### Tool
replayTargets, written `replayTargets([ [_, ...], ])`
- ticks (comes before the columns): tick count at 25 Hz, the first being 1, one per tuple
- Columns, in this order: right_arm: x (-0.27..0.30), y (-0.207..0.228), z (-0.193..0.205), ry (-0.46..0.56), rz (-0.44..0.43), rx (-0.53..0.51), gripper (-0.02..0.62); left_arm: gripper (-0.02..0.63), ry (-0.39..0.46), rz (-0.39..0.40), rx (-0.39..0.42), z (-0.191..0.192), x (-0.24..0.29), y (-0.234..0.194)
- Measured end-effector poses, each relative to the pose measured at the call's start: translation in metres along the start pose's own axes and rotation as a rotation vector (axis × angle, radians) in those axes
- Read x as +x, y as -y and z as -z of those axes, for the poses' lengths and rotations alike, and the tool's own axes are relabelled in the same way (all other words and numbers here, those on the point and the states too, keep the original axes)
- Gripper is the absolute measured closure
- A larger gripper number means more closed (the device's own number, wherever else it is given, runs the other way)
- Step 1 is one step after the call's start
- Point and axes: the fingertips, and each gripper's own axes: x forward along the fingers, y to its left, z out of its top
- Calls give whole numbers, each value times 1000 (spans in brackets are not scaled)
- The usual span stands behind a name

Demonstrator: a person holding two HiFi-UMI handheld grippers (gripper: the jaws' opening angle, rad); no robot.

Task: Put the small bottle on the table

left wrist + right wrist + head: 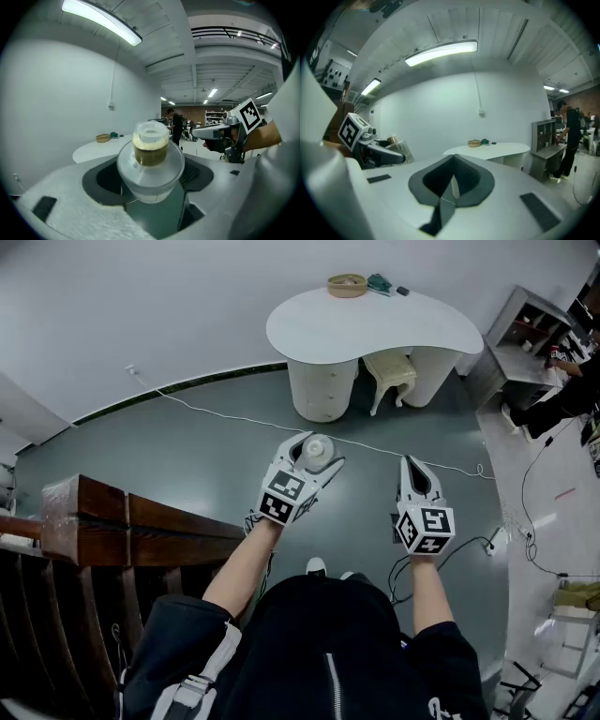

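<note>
The small bottle point(318, 447) sat between the left gripper's point(316, 457) jaws, well short of the table point(412, 329). A basket point(347, 284) lay at the table's far edge, a stool point(389, 371) beneath it.

I can't read any text, brand, number or sign in these views. The only print I see is the black-and-white square pattern on the left cube point(284, 496) of the left gripper point(316, 454) and on the right cube point(427, 529) of the right gripper point(410, 465). It holds no letters or digits.
</note>
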Motion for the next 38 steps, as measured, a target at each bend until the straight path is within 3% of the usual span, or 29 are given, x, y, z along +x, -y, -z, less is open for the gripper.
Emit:
replayTargets([
  [11, -9, -5, 8, -18, 28, 27, 598, 273, -19, 15, 1, 4, 2, 1],
  [17, 1, 22, 10, -24, 37, 31, 600, 273, -25, 30, 1, 1, 33, -2],
  [25, 66, 81, 13, -45, 11, 53, 600, 273, -67, 22, -6, -5, 104, -26],
  [38, 194, 212, -32, -41, -87, 36, 598, 273, -63, -75, -44, -63, 256, -86],
])
